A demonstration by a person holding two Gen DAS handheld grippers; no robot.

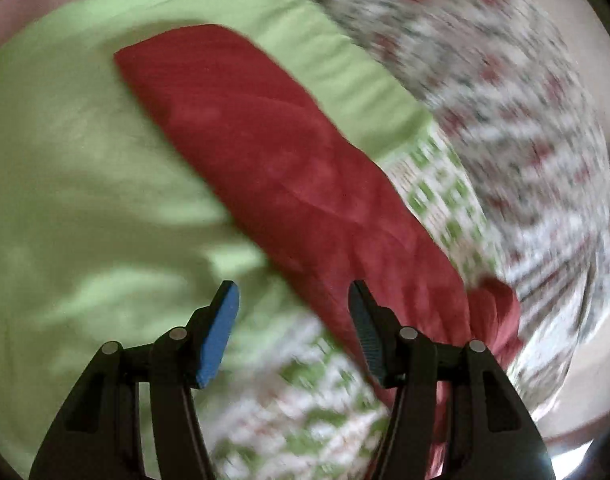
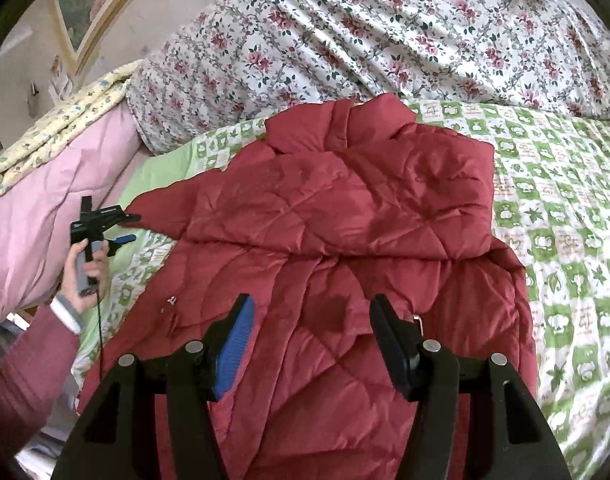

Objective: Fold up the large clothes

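A red quilted jacket lies spread on the bed, collar toward the far side, one part folded over the body. My right gripper is open and empty, hovering above the jacket's near part. My left gripper is open and empty over the jacket's sleeve, which lies stretched across a plain green sheet; this view is motion-blurred. The left gripper also shows in the right wrist view, held in a hand at the jacket's left edge by the sleeve end.
The bed has a green-and-white checked sheet. A floral duvet is heaped along the far side. A pink quilt with a folded yellow blanket on it lies at the left. A framed picture hangs on the wall.
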